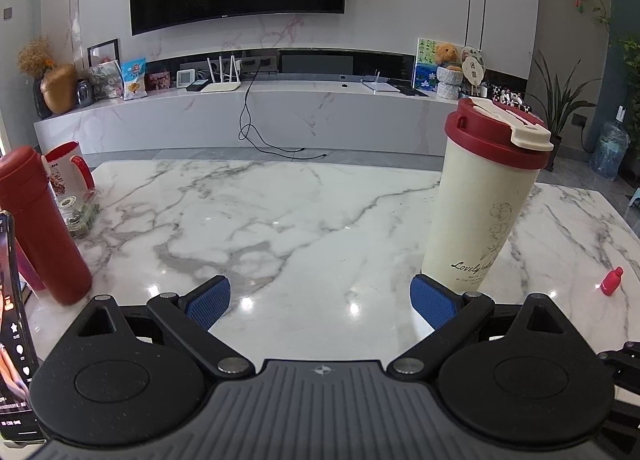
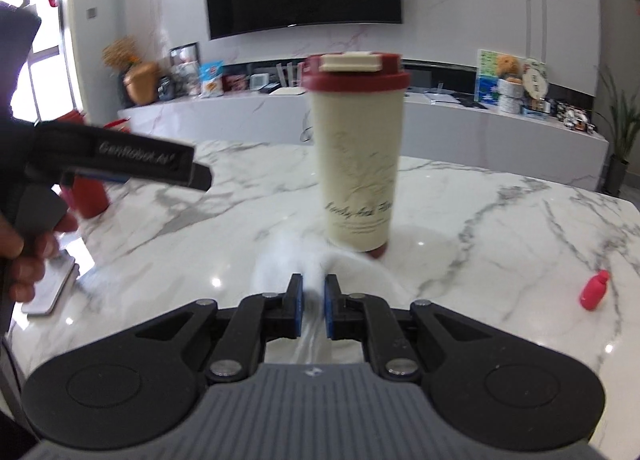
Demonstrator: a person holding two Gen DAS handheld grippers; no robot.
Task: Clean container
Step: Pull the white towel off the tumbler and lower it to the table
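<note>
Right claw (image 2: 313, 300) pinches a white cloth (image 2: 288, 256); left claw (image 1: 320, 300) gapes beside the tumbler (image 1: 480, 199).

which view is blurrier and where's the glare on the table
Right wrist view: motion-blurred, the cream tumbler and the white cloth in the right gripper are smeared. Left wrist view: sharp, the tumbler's lettering is readable past the open left gripper. Glare: small bright spots on the marble table just ahead of the fingers in both views; fisheye bends the edges.
</note>
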